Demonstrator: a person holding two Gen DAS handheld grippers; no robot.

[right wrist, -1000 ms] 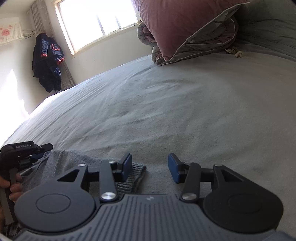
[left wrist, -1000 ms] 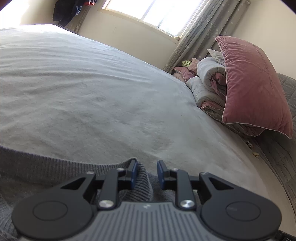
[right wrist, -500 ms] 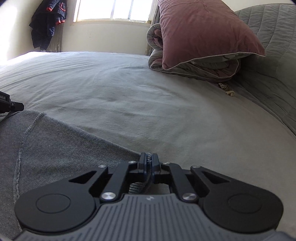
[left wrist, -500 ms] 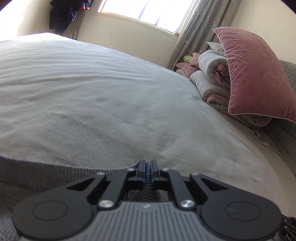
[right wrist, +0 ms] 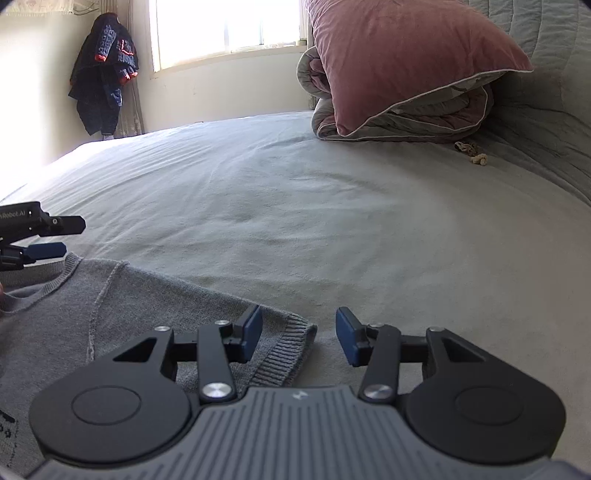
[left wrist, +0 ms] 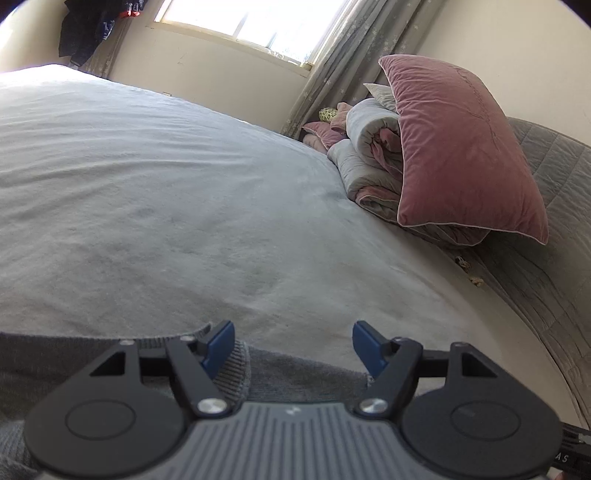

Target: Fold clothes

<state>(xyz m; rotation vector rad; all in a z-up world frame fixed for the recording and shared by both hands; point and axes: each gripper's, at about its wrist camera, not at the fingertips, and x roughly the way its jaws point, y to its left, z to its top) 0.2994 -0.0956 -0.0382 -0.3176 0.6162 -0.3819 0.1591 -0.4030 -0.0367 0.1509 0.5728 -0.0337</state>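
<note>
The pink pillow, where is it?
In the right wrist view the pink pillow sits top right, on the folded blanket at the bed's far end, beside the window.

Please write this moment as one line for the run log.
left hand-held gripper: open | right hand-held gripper: open | grey sweater: flat on bed, unheld

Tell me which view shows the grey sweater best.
The right wrist view: the grey sweater lies spread there, with neckline, shoulder seam and ribbed cuff visible. The left wrist view catches only a ribbed edge strip behind its tongs.
</note>
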